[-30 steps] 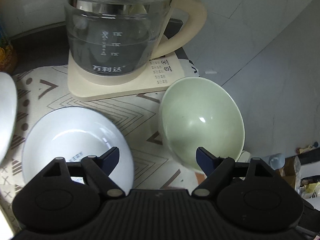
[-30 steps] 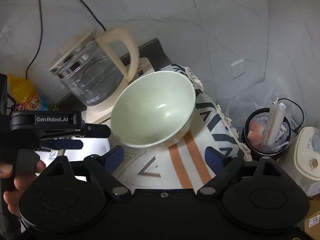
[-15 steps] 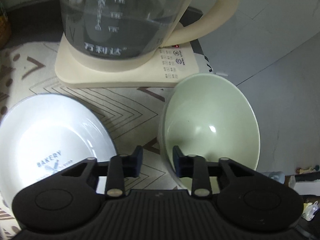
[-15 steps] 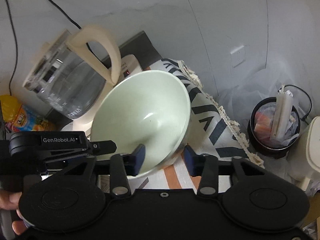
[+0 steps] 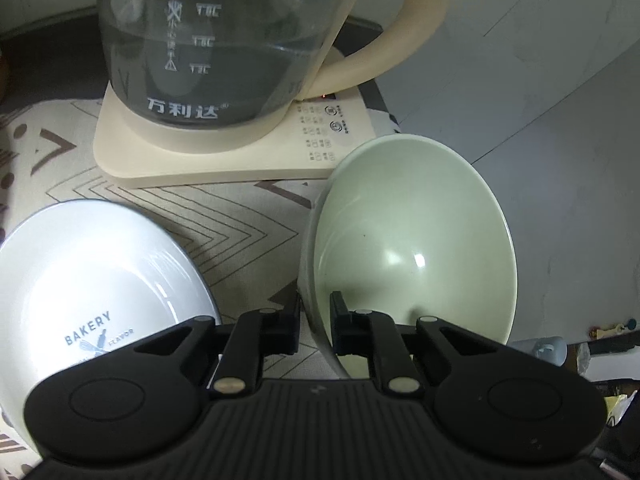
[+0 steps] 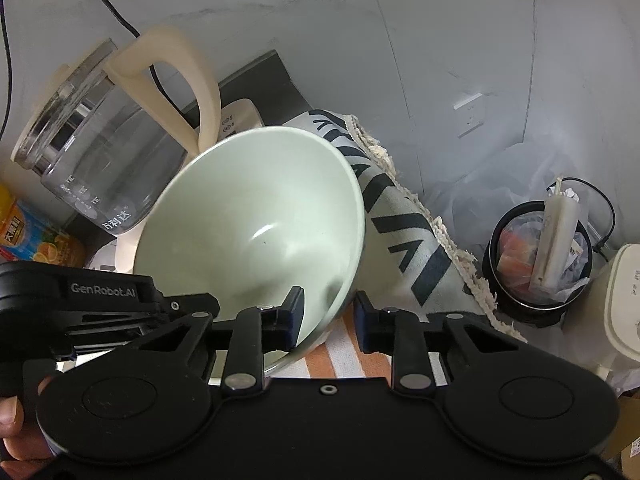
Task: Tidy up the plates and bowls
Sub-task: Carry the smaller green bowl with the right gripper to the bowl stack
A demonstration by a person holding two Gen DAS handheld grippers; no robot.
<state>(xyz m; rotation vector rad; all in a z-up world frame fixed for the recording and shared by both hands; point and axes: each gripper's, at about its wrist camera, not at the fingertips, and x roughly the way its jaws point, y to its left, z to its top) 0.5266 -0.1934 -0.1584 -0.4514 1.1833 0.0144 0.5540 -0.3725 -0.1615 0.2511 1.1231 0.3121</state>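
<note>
**Green bowl gripped at its rim by 2 grippers**

The pale green bowl [image 5: 412, 248] is seen on the patterned cloth [image 5: 224, 220], near the cloth's right edge and just in front of the kettle base [image 5: 224, 160]. Its near rim is straddled by the left gripper [image 5: 315, 320]: 1 finger is placed outside the wall, 1 inside, and the jaws have just been closing onto the rim, with the wall pinched between the pads. In the right wrist view the same bowl [image 6: 256, 224] is caught on its other near side by the right gripper [image 6: 328, 318]; 1 pad is set inside the bowl, 1 outside, the jaws have just been closing, and the rim is clamped between them. Whether the bowl is lifted off the cloth cannot be told.

A white bowl [image 5: 92, 292] printed "BAKERY" is seen left of the green bowl, apart from it, also on the cloth. A glass kettle [image 5: 212, 40] with a cream handle is stood on the base behind both bowls. In the right wrist view the left gripper body marked "GenRobot.AI" [image 6: 80, 300] is shown at lower left, held by a hand [image 6: 16, 432]. A juice carton [image 6: 28, 236] is partly visible at far left. Beyond the cloth's fringed edge, a dark bin [image 6: 536, 264] lined with plastic and filled with rubbish is seen on the floor, and a wall socket [image 6: 472, 114] is seen above it.
</note>
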